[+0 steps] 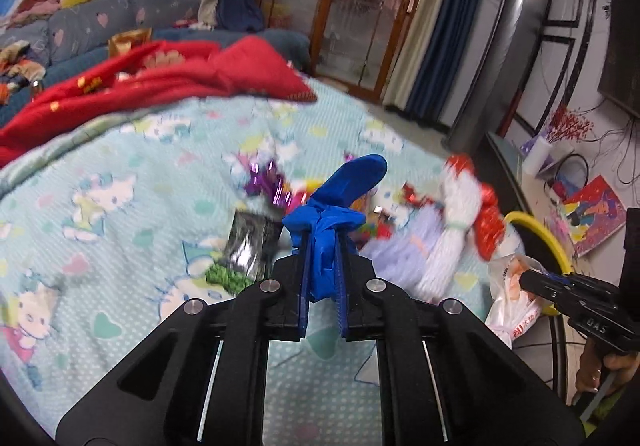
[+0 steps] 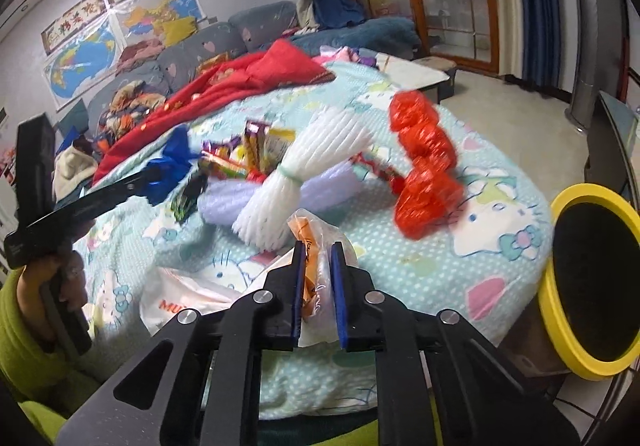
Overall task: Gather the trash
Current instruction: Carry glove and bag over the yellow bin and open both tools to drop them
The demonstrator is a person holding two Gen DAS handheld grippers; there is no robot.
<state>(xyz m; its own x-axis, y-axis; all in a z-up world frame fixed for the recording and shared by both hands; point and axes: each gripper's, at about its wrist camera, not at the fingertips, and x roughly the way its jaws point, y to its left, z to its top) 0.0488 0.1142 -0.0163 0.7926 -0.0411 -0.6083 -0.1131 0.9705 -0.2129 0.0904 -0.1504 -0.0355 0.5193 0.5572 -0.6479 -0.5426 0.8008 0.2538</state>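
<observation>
The left gripper (image 1: 322,242) is clamping a crumpled blue bag (image 1: 340,198), its jaws pressed tight on the bunched plastic, and the bag's loose end is sticking up past the fingertips, above the bed's (image 1: 120,166) near-left part. In the right wrist view the same gripper (image 2: 136,182) is reaching in from the left edge, held by a hand (image 2: 60,278) in a green sleeve (image 2: 24,358).

Across the bed's cartoon-cat blanket, left to right: a red quilt (image 2: 248,82) is lying heaped along the far-left side; a dark foil wrapper (image 1: 250,242) is sitting just left of the blue bag; a cluster of bright snack wrappers (image 2: 244,154) is crowding the middle; a tied white foam net (image 2: 300,170) is lying over a pale purple foam sheet (image 2: 224,202), touching it; a red mesh bag (image 2: 424,166) is lying toward the right side, blurred.

The right gripper (image 2: 316,258) is pinching a thin white-and-orange plastic bag (image 2: 312,242) at the bed's near edge — the film is bunching between the blue pads, the rest draping down over the edge.

A yellow-rimmed bin (image 2: 592,286) is standing just off the bed's right edge, its dark mouth tilted toward the camera. The blanket between the red mesh bag and that edge is lying bare, and so is the near-left stretch under the left gripper. Beyond the far edge, floor is showing before wood-framed glass doors (image 1: 352,6).
</observation>
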